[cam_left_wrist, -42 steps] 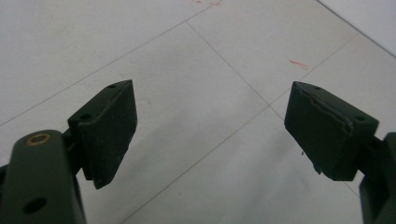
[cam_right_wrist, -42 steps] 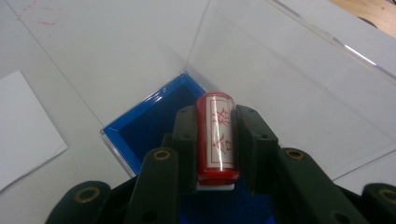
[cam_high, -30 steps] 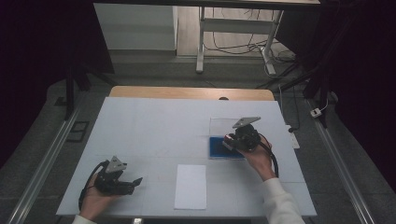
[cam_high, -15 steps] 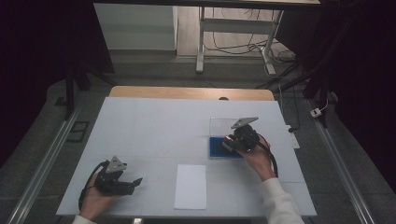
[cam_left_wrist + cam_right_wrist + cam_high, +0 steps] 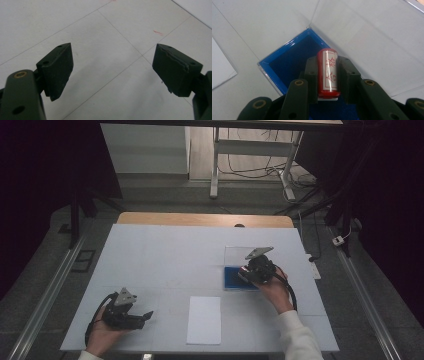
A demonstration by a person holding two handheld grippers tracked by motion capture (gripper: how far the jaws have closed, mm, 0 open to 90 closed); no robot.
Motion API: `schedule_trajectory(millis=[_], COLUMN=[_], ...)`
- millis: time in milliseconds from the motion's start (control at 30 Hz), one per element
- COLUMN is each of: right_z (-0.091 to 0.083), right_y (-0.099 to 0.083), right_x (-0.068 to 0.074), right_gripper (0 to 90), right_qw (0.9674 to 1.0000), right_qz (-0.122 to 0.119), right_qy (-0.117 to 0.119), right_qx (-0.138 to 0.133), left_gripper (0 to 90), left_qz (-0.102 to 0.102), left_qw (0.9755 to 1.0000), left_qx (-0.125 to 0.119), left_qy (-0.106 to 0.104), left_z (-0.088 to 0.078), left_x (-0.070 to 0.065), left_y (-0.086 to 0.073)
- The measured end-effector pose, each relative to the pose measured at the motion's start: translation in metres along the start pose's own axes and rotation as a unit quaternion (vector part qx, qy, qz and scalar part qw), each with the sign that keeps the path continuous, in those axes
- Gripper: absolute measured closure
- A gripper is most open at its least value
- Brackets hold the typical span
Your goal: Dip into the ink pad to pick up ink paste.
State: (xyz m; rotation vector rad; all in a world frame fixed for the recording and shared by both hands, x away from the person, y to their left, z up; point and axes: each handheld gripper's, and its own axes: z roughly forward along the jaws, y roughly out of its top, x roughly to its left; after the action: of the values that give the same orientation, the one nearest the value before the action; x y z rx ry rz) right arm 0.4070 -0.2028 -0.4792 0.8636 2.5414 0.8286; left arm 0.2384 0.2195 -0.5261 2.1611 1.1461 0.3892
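A red cylinder (image 5: 327, 72) with a white label of red characters lies between the jaws of my right gripper (image 5: 327, 62), which is shut on it. It hangs over an open blue ink pad box (image 5: 287, 65) whose clear lid (image 5: 362, 32) is folded back. In the high view my right gripper (image 5: 250, 271) sits over the blue box (image 5: 231, 277) at the table's right. At the near left of the table my left gripper (image 5: 142, 316) rests, held by a hand. Its jaws stand wide apart in the left gripper view (image 5: 112, 67), with bare table between them.
A white sheet of paper (image 5: 204, 319) lies near the front edge of the white table (image 5: 165, 255), between the two hands. A wooden strip (image 5: 200, 219) runs along the table's far edge. Cables and a metal frame (image 5: 250, 150) stand on the floor beyond.
The right gripper has shifted slightly over the blue box. The left gripper has stayed put.
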Motion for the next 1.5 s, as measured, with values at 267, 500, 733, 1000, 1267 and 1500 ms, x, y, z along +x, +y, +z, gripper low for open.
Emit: schedule_trajectory(millis=[267,500,733,1000,1267,1500], right_z=[0.001,0.001,0.001,0.000,-0.014,-0.024], right_y=[-0.002,-0.002,-0.003,-0.004,-0.002,-0.002], right_x=[-0.002,-0.001,-0.002,-0.002,-0.006,-0.009], right_gripper=[70.5,70.5,70.5,70.2,69.9,69.9], right_qw=[0.9999,1.0000,0.9999,0.9998,0.9985,0.9976], right_qz=[0.005,0.002,0.008,0.010,0.008,0.008], right_qy=[0.007,0.002,0.005,0.007,0.014,0.020], right_qx=[-0.007,-0.007,-0.012,-0.015,-0.052,-0.065], left_gripper=[17.7,17.7,17.7,17.7,17.7,17.7], left_qz=[0.000,-0.001,-0.002,-0.001,-0.002,-0.001], left_qw=[1.0000,1.0000,1.0000,1.0000,1.0000,1.0000], left_qx=[0.002,0.001,-0.001,-0.001,-0.004,-0.003], left_qy=[0.000,0.000,0.000,0.000,-0.003,-0.002], left_z=[0.000,0.000,-0.001,-0.001,-0.001,0.000], left_x=[0.000,0.001,0.001,0.001,0.003,0.003], left_y=[0.000,0.000,0.000,0.000,0.000,0.000])
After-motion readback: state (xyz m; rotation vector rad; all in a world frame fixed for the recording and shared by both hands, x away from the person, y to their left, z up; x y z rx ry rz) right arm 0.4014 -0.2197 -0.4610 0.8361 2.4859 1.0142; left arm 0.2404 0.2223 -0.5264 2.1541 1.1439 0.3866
